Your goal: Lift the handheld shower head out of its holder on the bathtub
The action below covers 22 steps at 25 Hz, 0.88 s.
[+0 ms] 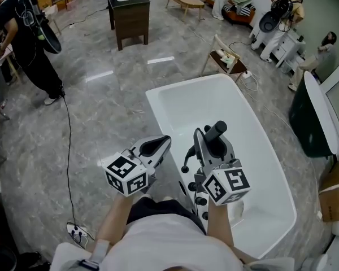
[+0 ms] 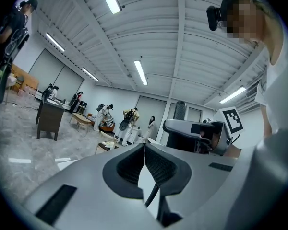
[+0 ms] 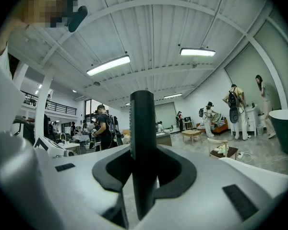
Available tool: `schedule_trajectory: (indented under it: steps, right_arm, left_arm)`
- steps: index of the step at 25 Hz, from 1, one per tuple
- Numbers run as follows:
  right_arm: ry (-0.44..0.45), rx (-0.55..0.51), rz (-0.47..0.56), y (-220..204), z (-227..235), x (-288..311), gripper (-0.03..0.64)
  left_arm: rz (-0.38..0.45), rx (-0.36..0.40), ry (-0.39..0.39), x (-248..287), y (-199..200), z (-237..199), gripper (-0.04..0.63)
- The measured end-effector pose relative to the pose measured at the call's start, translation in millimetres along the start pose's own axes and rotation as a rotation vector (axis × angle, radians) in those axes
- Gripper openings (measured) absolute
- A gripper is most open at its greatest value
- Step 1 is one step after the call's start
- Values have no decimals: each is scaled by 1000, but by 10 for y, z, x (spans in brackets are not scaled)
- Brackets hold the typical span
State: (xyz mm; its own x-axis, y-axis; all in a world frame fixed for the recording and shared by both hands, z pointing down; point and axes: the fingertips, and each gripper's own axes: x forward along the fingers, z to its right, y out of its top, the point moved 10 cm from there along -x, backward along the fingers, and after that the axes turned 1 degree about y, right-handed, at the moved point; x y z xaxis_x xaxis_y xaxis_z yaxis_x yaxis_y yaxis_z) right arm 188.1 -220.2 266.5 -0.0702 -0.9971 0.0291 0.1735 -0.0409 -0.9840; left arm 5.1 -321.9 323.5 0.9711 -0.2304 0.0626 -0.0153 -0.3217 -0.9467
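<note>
Pads (image 3: 175,172) of the right gripper (image 3: 144,174) clamp the handheld shower head (image 3: 143,128) from both sides, and its black stem stands upright between them at frame centre. In the head view this gripper sits at lower centre-right over the near end of the white bathtub (image 1: 214,97), with the stem's rounded top showing above the jaws. Whether the lower end is clear of the holder cannot be told. Just to its left, the left gripper (image 1: 158,145) has its fingertips (image 2: 152,163) meeting on nothing, beside the tub's near corner. A person (image 1: 24,41) stands at upper left.
</note>
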Motion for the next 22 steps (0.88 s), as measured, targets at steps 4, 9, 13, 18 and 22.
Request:
schedule_trajectory:
  steps: [4,9,13,18,22]
  right_arm:
    - [-13,2,6,-33,4,-22,123]
    - [-28,4,6,-80,5,-45,123]
    - [-37,6,7,-84,17,-57,123]
    - [-42,10,5,-104,15,-74,123]
    - [-45,20,7,-120,9,-94,123]
  left_arm:
    - [-16,18,-13,31,-33,7,12]
    - [-17,3,-31,51,-79,-11,12]
    - [-23,3,-37,68,-89,-12,12]
    - [-29,2,-40,64,-114,5,12]
    - [-33,2,-40,46,-123,9,12]
